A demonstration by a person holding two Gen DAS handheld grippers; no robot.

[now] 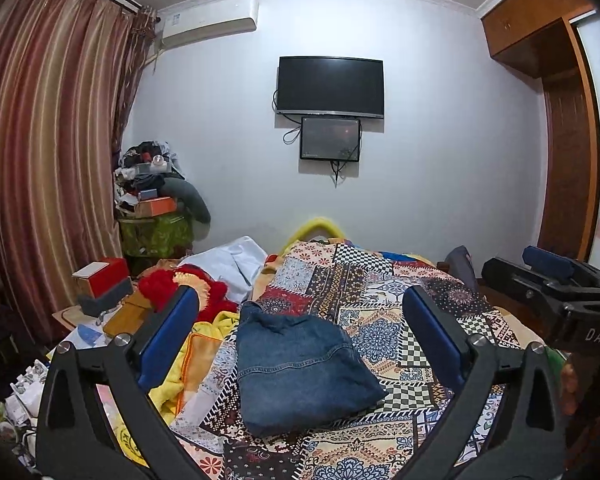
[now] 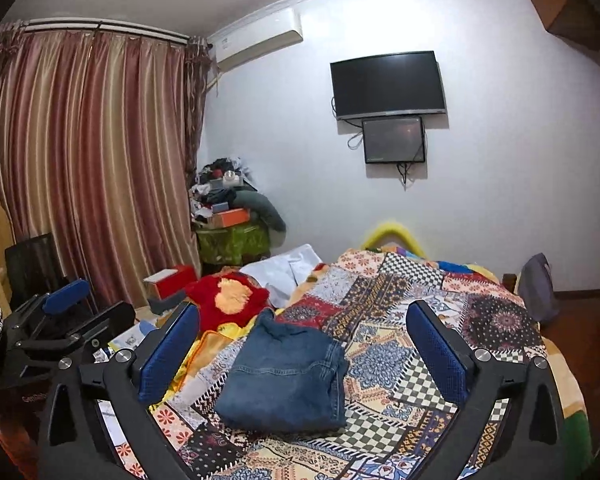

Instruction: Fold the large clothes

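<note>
A folded pair of blue jeans (image 1: pixel 300 368) lies on the patchwork bedspread (image 1: pixel 380 320); it also shows in the right wrist view (image 2: pixel 288 380). My left gripper (image 1: pixel 300 320) is open and empty, held above and in front of the jeans, its blue pads (image 1: pixel 168 340) wide apart. My right gripper (image 2: pixel 304 328) is open and empty too, above the jeans on the same bedspread (image 2: pixel 420 320). The right gripper shows at the right edge of the left wrist view (image 1: pixel 552 280), and the left gripper at the left edge of the right wrist view (image 2: pixel 60 312).
A red knitted garment (image 2: pixel 228 300) and a white cloth (image 2: pixel 284 268) lie at the bed's far left. A yellow blanket (image 1: pixel 204 360) lies left of the jeans. A cluttered stand (image 1: pixel 152 208) is by the curtain. A TV (image 1: pixel 330 84) hangs on the wall.
</note>
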